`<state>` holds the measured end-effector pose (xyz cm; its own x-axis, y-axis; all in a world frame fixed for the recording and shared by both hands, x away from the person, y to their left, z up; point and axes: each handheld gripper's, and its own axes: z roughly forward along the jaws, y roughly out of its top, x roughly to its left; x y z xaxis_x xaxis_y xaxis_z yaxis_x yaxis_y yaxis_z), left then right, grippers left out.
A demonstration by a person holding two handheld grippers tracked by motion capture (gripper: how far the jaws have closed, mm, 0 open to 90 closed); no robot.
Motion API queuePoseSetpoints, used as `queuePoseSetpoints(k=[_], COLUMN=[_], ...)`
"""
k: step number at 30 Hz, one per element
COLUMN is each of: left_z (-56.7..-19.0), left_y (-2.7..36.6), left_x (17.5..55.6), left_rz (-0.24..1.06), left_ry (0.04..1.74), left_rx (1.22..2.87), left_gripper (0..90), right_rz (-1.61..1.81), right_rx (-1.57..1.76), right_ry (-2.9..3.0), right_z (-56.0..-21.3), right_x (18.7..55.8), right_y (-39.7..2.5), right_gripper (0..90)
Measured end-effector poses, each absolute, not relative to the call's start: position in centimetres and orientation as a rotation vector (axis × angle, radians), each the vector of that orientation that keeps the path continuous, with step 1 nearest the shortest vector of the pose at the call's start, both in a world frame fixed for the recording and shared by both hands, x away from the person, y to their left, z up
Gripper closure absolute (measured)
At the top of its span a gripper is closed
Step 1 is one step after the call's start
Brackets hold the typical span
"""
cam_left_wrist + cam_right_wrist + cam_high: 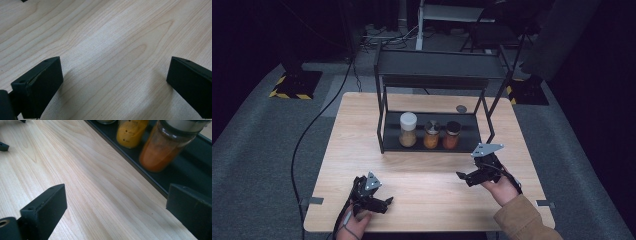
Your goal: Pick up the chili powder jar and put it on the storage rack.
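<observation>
Three spice jars, white-lidded jar (407, 129), yellow jar (431, 134) & red jar (452, 135), sit mid-frame on black rack (384, 127) atop pale wood table (362, 130), grey carpet & dark room around; left gripper (384, 202) lower left, right gripper (463, 176) lower right, both wide open, holding nothing.

Place: lab or studio rig, not a home
Floor: grey carpet (257, 150), cable (307, 135) trailing across
Bases: stand feet with yellow-black hazard tape (292, 85)
Surround: dark, black drapes
Centre: lone wooden table (362, 150) with a black rack (432, 75)
</observation>
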<state>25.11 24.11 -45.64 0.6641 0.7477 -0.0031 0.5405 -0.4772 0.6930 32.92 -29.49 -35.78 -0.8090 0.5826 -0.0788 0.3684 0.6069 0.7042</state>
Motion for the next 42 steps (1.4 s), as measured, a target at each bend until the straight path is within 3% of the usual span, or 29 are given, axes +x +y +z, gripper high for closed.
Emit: queuePoseSetpoints(k=[42], left_z=[-45.6], left_y=[24.1], left_x=[25.1], left_rz=[0.394], left_ry=[0.991], left_rx=[2.2], left_gripper=[0.1], right_rz=[0.941], right_rx=[0.834], right_ry=[2.617], right_z=[-42.6], right_x=[32.1], right_y=[-30.6], right_gripper=[1.7])
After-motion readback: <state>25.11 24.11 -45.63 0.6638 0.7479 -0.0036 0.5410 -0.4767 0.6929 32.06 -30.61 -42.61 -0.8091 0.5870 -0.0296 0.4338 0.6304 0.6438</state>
